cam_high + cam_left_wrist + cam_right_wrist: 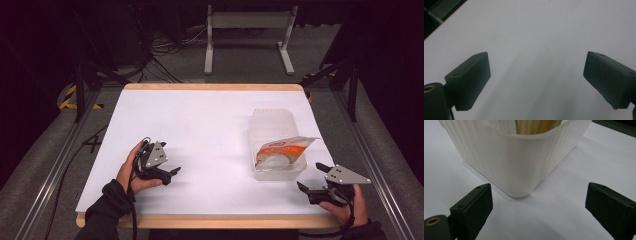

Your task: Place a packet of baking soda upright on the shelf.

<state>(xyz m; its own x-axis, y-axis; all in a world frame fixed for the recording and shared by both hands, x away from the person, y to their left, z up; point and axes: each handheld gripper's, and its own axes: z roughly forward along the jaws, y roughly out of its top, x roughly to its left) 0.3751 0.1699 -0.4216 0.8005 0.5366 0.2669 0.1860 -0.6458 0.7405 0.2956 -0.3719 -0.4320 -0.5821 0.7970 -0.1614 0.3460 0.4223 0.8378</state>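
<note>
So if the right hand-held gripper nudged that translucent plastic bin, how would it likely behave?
The translucent plastic bin looks thin-walled and ribbed, so probably light and slightly flexible. On the smooth white table it would likely slide rather than tip. The orange-and-white packet inside may shift.

Translucent ribbed plastic container [519, 162] ahead of the right gripper [537, 211]; matt white table [200, 130], wood-edged.

**Black claws, grey plates, dark sleeves**

The left black two-jaw claw [171, 173] and the right black two-jaw claw [311, 178] each carry a pale grey three-cornered plate dotted with small dark screws. A black cable trails from the left one. The jaws are matte black blocks with small screw holes; a brass-coloured bushing sits at the base. Both forearms wear dark sleeves.
</note>
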